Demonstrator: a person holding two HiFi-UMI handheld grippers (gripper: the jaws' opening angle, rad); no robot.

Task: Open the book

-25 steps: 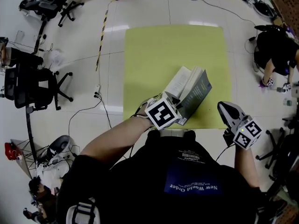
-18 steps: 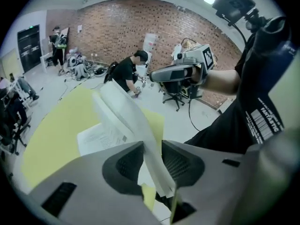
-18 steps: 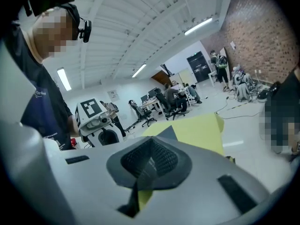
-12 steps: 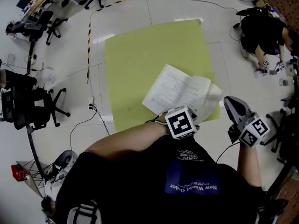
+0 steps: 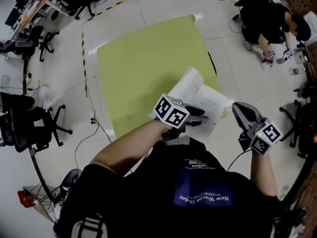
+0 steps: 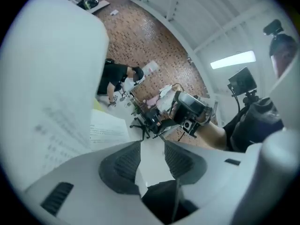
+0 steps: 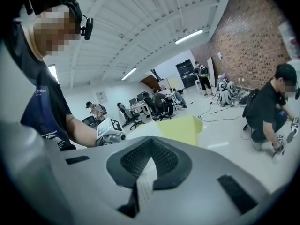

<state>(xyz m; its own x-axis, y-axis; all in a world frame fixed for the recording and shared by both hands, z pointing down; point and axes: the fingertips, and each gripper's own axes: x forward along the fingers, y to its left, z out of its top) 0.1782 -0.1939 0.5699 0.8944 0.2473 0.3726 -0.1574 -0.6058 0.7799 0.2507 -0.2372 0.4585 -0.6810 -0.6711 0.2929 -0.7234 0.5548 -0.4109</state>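
The book (image 5: 198,94) is spread open over the 5 o'clock corner of the yellow-green top (image 5: 143,58). Its thin white leaves, printed in fine lines, arch up toward 11 o'clock instead of lying flat. Paper this light will probably spring back unless you hold it.

That looks like the reason your right gripper (image 7: 150,159), at the book's 4 o'clock, has its jaws pinched together on a printed leaf of the book: it anchors that side.

Your left gripper (image 6: 152,146), at the book's 7 o'clock, has just been opening its jaws. They stand partly apart with a white leaf loose in the gap, its edge beside one ribbed dark pad (image 6: 125,162) but not pressed. I judge you are letting that page go. The top itself is plain, flat and matte.
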